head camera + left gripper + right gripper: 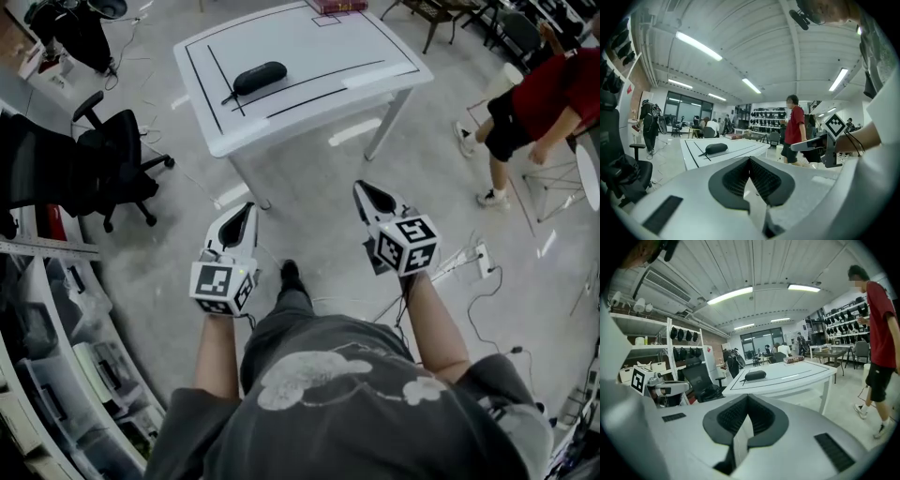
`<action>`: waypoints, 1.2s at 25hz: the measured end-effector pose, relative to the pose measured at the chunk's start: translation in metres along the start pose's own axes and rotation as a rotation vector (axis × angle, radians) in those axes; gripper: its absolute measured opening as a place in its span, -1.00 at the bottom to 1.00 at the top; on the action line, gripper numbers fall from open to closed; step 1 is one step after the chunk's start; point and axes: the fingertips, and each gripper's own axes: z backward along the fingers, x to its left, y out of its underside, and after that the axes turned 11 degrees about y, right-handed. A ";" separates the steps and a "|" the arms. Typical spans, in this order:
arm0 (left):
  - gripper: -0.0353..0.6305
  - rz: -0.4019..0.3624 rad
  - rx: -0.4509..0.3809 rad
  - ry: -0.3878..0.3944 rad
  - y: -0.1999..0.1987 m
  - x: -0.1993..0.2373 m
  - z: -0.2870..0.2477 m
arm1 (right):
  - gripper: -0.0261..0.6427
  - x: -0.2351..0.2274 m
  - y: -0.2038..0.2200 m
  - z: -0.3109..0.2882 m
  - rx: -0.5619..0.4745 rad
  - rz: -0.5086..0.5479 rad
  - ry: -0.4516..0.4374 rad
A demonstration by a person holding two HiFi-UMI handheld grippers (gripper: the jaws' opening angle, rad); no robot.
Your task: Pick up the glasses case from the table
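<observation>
A black glasses case (259, 77) lies on the left half of a white table (309, 56), also seen as the glasses case (716, 148) and the glasses case (755, 375) in the two gripper views. Both grippers hang over the floor, well short of the table. My left gripper (248, 210) is shut with nothing in it; its tips meet (750, 159). My right gripper (361, 189) is also shut and empty, its tips together (747, 397). Black lines are marked on the tabletop around the case.
A black office chair (117, 164) stands left of the table. A person in a red shirt (544, 94) walks at the right. A book (336, 6) lies at the table's far edge. Cables and a power strip (483, 258) lie on the floor; shelves (56, 375) line the left.
</observation>
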 end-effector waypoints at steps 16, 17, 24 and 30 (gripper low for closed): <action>-0.88 0.011 -0.003 0.096 -0.037 0.131 -0.062 | -0.92 0.018 -0.055 -0.115 0.013 0.006 0.087; -0.88 0.014 -0.007 0.095 -0.039 0.133 -0.066 | -0.92 0.015 -0.058 -0.118 0.011 0.008 0.091; -0.88 -0.018 0.009 0.077 -0.049 0.145 -0.094 | -0.92 -0.002 -0.077 -0.159 -0.010 0.011 0.062; -0.88 -0.020 0.054 0.023 -0.052 0.178 -0.133 | -0.92 -0.026 -0.098 -0.220 -0.022 -0.007 0.002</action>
